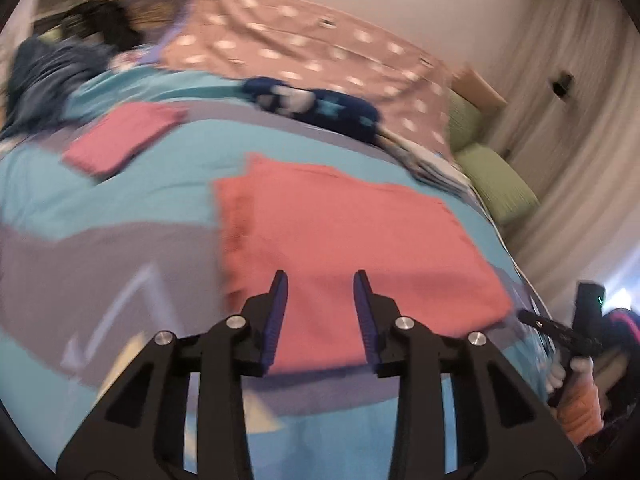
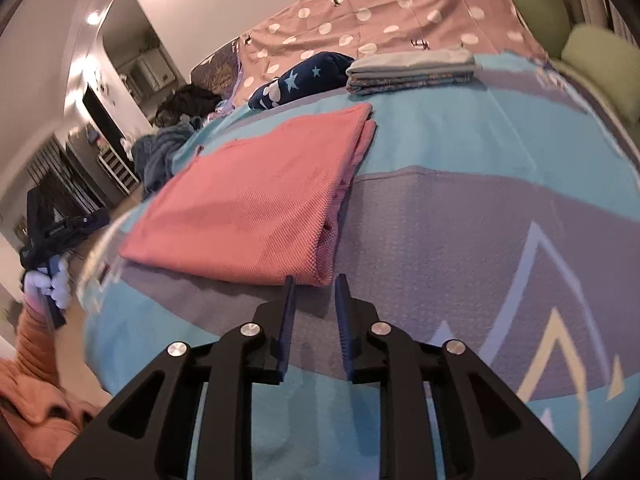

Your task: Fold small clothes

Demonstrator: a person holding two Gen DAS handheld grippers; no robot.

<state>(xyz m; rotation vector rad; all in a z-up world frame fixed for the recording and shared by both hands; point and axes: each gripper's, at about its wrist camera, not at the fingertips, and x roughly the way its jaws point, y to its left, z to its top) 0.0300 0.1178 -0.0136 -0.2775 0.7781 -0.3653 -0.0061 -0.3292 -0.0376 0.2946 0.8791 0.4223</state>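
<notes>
Pink cloth [image 2: 240, 204], folded into a flat rectangle, is laid on a bed covered by a turquoise-and-grey bedspread [image 2: 460, 168]; doubled layers are seen along its right edge in the right wrist view, and its near right corner lies just ahead of the right gripper [image 2: 316, 284]. That gripper's jaws are held slightly apart over the bedspread, and nothing is caught between them. In the left wrist view the same cloth [image 1: 340, 236] is crossed by the left gripper [image 1: 320, 280], whose jaws are parted with no fabric pinched; whether the fingertips touch the cloth cannot be told, as that frame is smeared by motion blur. A smaller folded pink piece [image 1: 120, 140] is shown further up the bed to the left, its outline softened by the blur. A dark blue item with pale stars [image 2: 300, 80] is set beyond the cloth, beside a stack of folded grey and patterned pieces [image 2: 412, 70]. A mauve sheet with white dots [image 2: 400, 16] is spread behind them. Green cushions [image 2: 600, 64] are cut off at the frame's edge. A dark heap [image 1: 52, 76] at the bed's far left cannot be identified. Each gripper's handle is gripped by a gloved hand [image 2: 56, 280], with an orange sleeve [image 2: 36, 344] only partly in frame.
</notes>
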